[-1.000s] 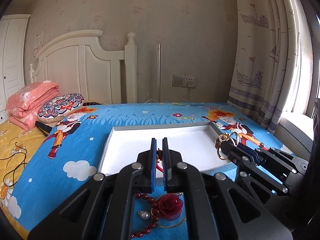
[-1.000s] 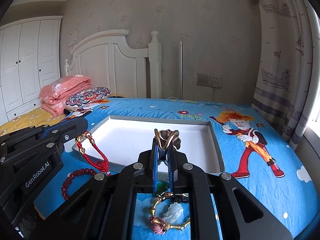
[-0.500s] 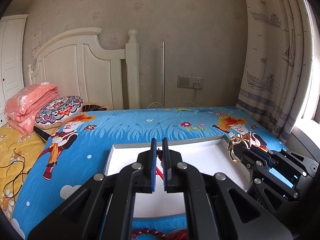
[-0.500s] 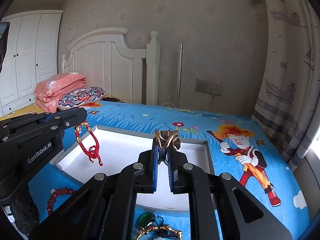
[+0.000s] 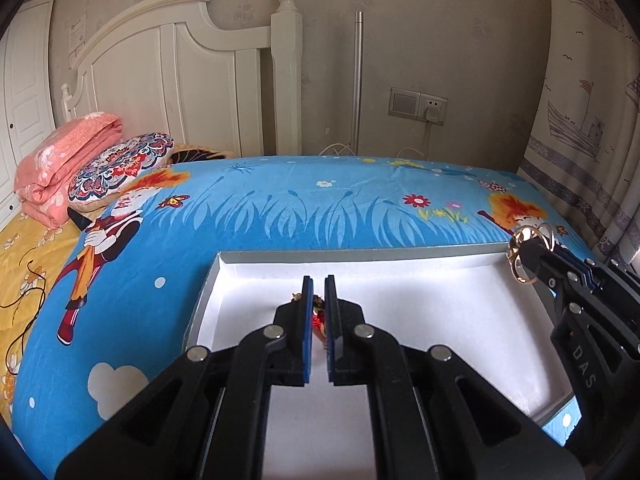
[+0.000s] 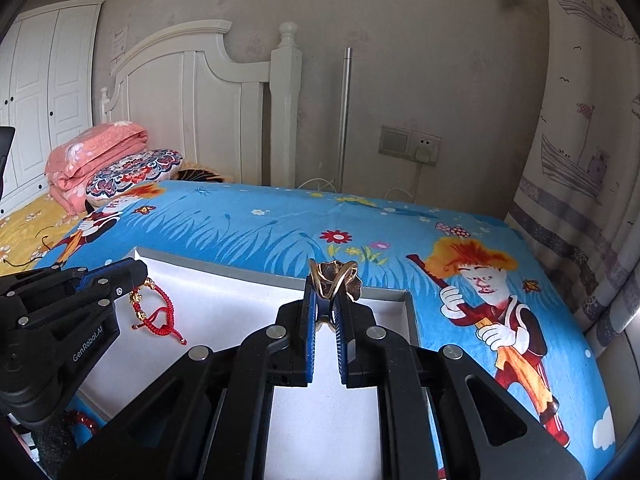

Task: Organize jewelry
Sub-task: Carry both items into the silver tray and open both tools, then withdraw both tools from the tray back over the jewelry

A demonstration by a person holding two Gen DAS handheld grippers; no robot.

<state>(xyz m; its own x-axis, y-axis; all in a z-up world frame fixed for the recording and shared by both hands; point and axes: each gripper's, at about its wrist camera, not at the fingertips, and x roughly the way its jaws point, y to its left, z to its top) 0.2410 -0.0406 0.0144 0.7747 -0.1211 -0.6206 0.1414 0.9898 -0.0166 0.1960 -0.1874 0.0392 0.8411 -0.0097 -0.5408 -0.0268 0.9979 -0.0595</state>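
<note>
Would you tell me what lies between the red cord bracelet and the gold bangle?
Only bare white tray floor separates the red cord bracelet and gold bangle, in the right wrist view.

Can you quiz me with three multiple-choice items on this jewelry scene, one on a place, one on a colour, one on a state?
1. Where does the white tray lie?
A. on the blue bedspread
B. on the floor
C. on a desk

2. What colour is the corded bracelet on the left hand-held gripper?
A. green
B. red
C. white

3. What is the right hand-held gripper doing?
A. standing wide open
B. lying in the tray
C. shut on the gold bangle

Answers: 1 A, bedspread surrounds it; 2 B, red cord; 3 C, bangle clamped.
</note>
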